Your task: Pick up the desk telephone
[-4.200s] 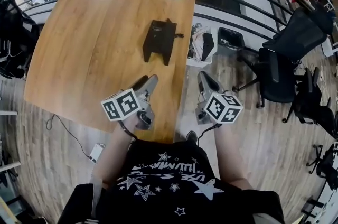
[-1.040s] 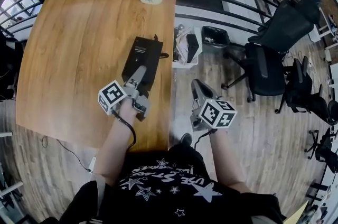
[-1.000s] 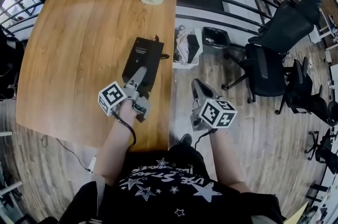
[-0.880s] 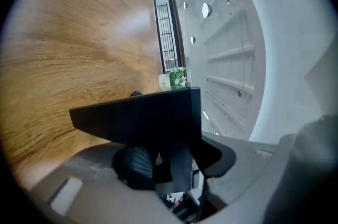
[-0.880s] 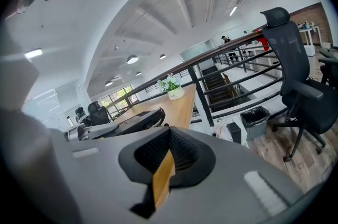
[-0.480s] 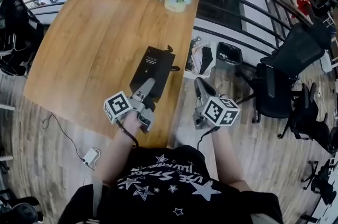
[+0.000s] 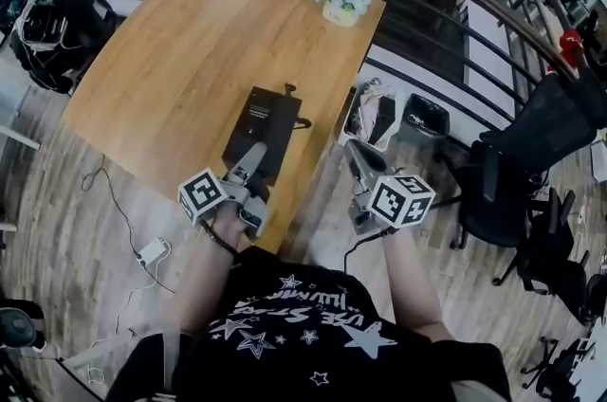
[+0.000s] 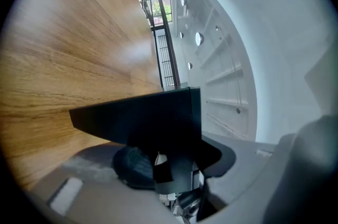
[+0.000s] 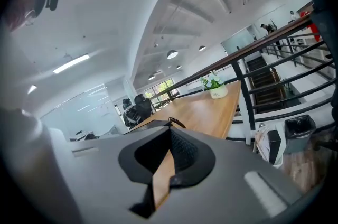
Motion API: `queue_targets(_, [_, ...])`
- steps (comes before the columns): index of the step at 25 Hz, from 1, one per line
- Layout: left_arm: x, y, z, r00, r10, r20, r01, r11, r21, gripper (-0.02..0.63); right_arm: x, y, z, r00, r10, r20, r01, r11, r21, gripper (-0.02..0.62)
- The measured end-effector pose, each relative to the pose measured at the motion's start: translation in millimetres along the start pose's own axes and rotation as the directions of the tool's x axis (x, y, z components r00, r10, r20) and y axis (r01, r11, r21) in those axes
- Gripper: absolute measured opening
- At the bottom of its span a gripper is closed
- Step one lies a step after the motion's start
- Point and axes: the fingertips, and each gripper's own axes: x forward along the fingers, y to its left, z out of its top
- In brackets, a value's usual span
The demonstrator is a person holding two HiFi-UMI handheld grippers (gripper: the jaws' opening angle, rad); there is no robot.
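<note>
The black desk telephone (image 7: 264, 120) lies near the right front corner of the wooden table (image 7: 180, 59). My left gripper (image 7: 256, 152) is shut on its near edge. In the left gripper view the telephone (image 8: 142, 117) is a dark slab seen edge-on, running in between the jaws of the left gripper (image 8: 169, 159). I cannot tell whether it is clear of the wood. My right gripper (image 7: 353, 149) hangs beside the table's right edge, over the floor. Its fingers are together and hold nothing. Past the right gripper (image 9: 163, 165) shows the telephone (image 9: 150, 123).
A potted plant (image 7: 343, 0) stands at the table's far right corner. A dark railing (image 7: 446, 59) runs behind the table. A bin (image 7: 422, 118) and a black office chair (image 7: 512, 173) stand to the right. A white power adapter (image 7: 152, 250) lies on the floor at the left.
The left gripper has come back toward the table's near edge, and the telephone has come with it. The right gripper has risen a little. The head view has swung.
</note>
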Motion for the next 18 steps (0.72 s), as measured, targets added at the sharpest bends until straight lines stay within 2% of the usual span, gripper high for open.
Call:
queue_targets(4, [-26,-3,-19,0.998,0.017,0.060,-0.017,1.000,0.001,0.193,-21,14,-11,0.997,0.074,-0.037,-0.076,0.995,-0.056,0.002])
queue_targets(8, [-47,-6,-38,0.992,0.021,0.124,-0.021,1.000,0.002,0.193,-48,19,-23,0.991,0.110,-0.080,-0.120,0.983,-0.141,0.002])
queue_targets(18, [-95,-12,-102,0.969,0.035,0.244,-0.038,0.999,0.006,0.193,-107,1,-47,0.975,0.176,-0.135,-0.192,0.975,-0.113,0.002])
